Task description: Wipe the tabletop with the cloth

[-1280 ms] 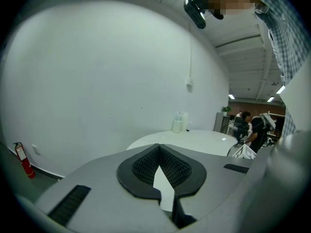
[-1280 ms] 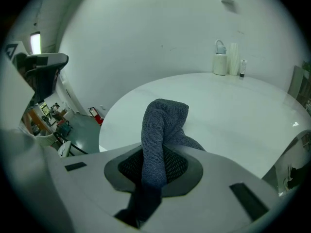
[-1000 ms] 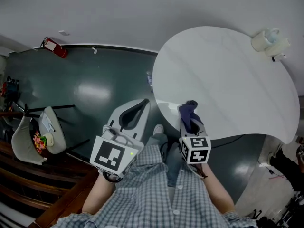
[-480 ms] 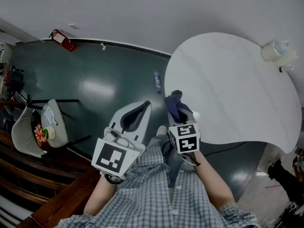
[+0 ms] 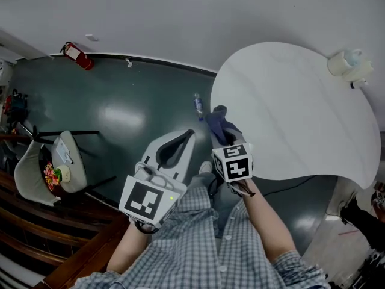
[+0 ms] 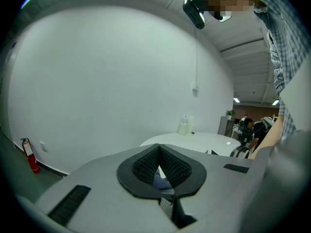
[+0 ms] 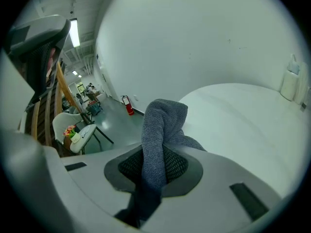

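here the right gripper (image 5: 224, 138) is clamped on the dark cloth (image 5: 216, 121), which stands up at the tabletop's (image 5: 289, 107) 8 o'clock rim; the bare surface spreads toward 2 o'clock. the left gripper (image 5: 180, 138), jaws together and empty, sits farther away.

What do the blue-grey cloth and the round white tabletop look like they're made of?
Blue-grey cloth: soft knitted-looking fabric, matte; fine looped texture shows and it droops. Round white tabletop: perhaps laminate or painted board; smooth, evenly white, no grain.
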The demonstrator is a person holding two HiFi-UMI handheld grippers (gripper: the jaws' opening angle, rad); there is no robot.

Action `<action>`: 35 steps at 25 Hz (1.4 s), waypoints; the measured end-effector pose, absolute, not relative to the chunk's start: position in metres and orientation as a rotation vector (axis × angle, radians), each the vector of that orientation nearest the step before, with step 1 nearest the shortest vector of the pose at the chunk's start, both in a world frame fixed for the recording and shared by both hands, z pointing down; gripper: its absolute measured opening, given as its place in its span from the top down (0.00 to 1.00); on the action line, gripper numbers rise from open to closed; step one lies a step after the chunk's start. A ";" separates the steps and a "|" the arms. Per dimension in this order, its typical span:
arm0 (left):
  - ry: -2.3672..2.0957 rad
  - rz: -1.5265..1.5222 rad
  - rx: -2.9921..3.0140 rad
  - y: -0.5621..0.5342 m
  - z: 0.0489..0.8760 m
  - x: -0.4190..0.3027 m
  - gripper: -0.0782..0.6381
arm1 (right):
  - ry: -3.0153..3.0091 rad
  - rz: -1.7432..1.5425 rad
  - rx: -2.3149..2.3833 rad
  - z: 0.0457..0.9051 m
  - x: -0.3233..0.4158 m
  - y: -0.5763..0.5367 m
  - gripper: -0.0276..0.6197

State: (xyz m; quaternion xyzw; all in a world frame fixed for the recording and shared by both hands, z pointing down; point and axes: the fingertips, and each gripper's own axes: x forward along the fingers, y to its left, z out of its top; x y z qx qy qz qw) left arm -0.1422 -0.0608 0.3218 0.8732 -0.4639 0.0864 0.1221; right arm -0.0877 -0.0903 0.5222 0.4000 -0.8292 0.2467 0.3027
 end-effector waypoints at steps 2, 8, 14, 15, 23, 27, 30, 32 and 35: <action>-1.341 0.253 2.560 -0.061 0.321 -0.140 0.88 | -2.195 0.667 1.060 0.522 -0.086 -0.091 0.86; -1.309 0.266 2.585 -0.061 0.322 -0.133 0.88 | -2.178 0.662 1.105 0.522 -0.070 -0.091 0.86; -1.280 0.259 2.613 -0.067 0.320 -0.112 0.88 | -2.154 0.684 1.180 0.522 -0.029 -0.095 0.86; -1.276 0.257 2.616 -0.070 0.319 -0.108 0.88 | -2.148 0.686 1.193 0.523 -0.020 -0.095 0.86; -1.230 0.280 2.631 -0.081 0.321 -0.082 0.88 | -2.078 0.721 1.330 0.524 0.055 -0.096 0.86; -1.220 0.295 2.623 -0.090 0.322 -0.071 0.88 | -2.029 0.748 1.407 0.523 0.099 -0.097 0.86; -1.211 0.292 2.617 -0.096 0.322 -0.062 0.88 | -1.984 0.762 1.464 0.524 0.132 -0.098 0.86; -1.208 0.296 2.611 -0.100 0.322 -0.055 0.88 | -1.955 0.770 1.498 0.524 0.154 -0.099 0.86; -1.199 0.315 2.615 -0.106 0.324 -0.045 0.88 | -1.915 0.777 1.543 0.525 0.185 -0.104 0.86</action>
